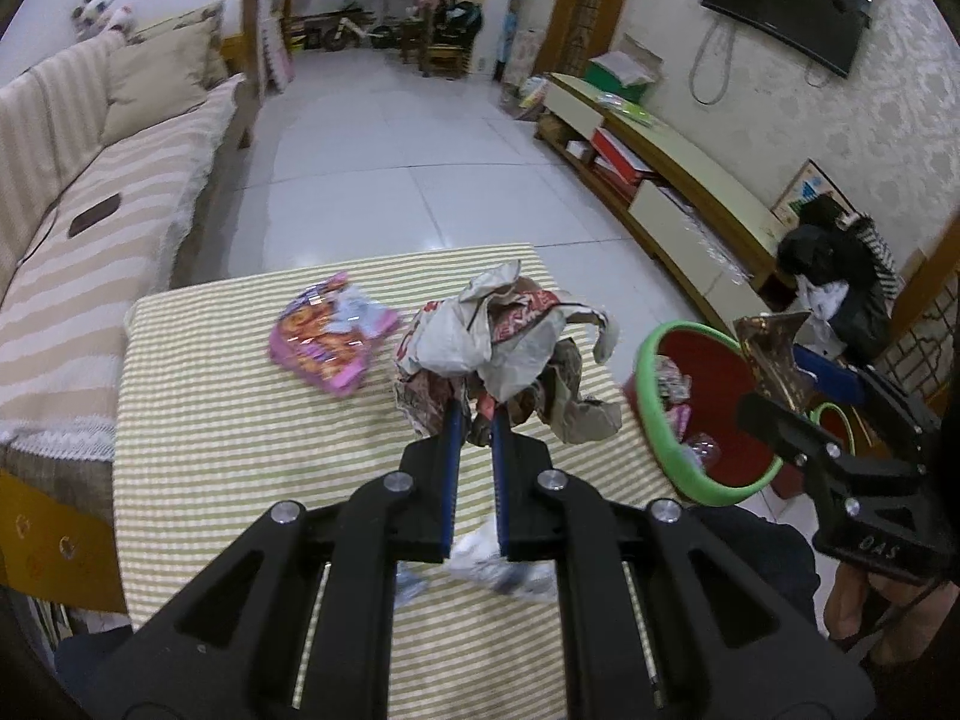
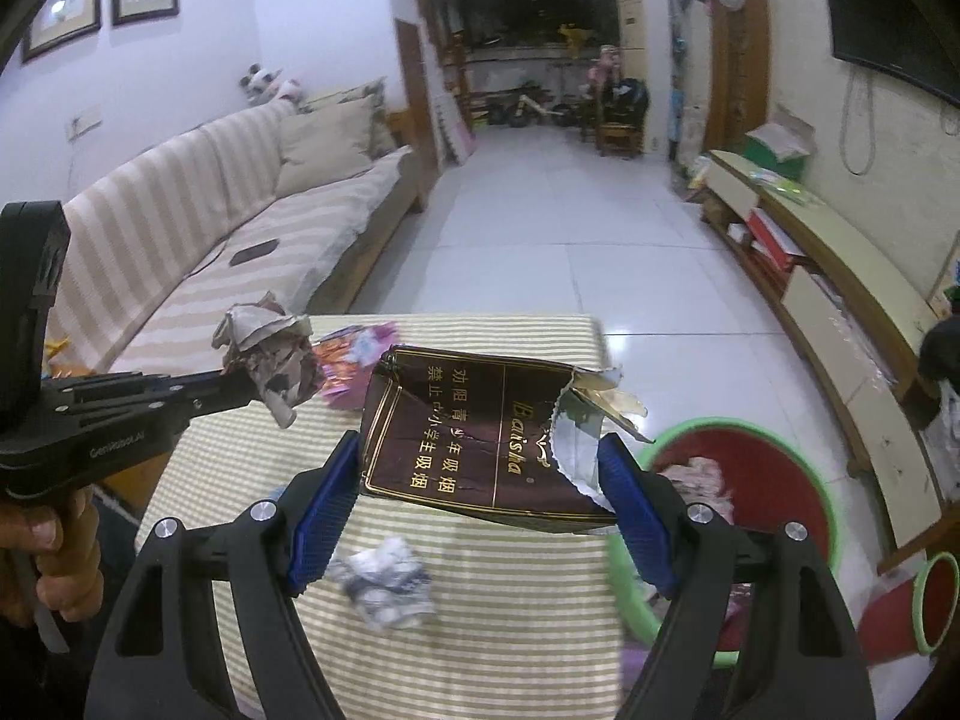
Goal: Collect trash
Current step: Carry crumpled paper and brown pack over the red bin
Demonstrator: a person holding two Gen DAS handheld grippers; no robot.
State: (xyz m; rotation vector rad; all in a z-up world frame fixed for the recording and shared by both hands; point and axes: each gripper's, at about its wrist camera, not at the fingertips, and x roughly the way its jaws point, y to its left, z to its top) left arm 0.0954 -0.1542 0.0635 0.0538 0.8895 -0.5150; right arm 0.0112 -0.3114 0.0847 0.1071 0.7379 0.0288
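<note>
We hold trash in both tongs at once, and the next move turns on where the red plastic bin with the green rim (image 2: pixel 744 438) lies from each load.

In the right wrist view, our right tongs (image 2: pixel 480 468) are spread wide and clamped on the dark brown flattened cigarette carton with gold lettering (image 2: pixel 474 450), its long axis running crosswise between the two blue pads (image 2: pixel 321 507). The torn, foil-lined end of the carton points toward the right of the frame, and the bin sits just beyond and below that end, at the lower right. So the right tongs are plainly the nearer of the two; in our judgement a short carry to the right puts the carton over the opening.

In the left wrist view, our left tongs (image 1: pixel 474 414) are pinched nearly closed on a crumpled wad of grey and brown printed paper wrappers (image 1: pixel 504 348), lifted above the table with the green-and-white striped cloth (image 1: pixel 240 420). From here the bin lies to the right of the frame, past the table's edge, with the right tongs and carton hanging above its far rim. The left load has farther to travel, across the table's corner.

A pink printed snack packet (image 1: pixel 327 339) and a small crumpled white wrapper (image 2: pixel 387 582) lie on the cloth, not yet collected.
</note>
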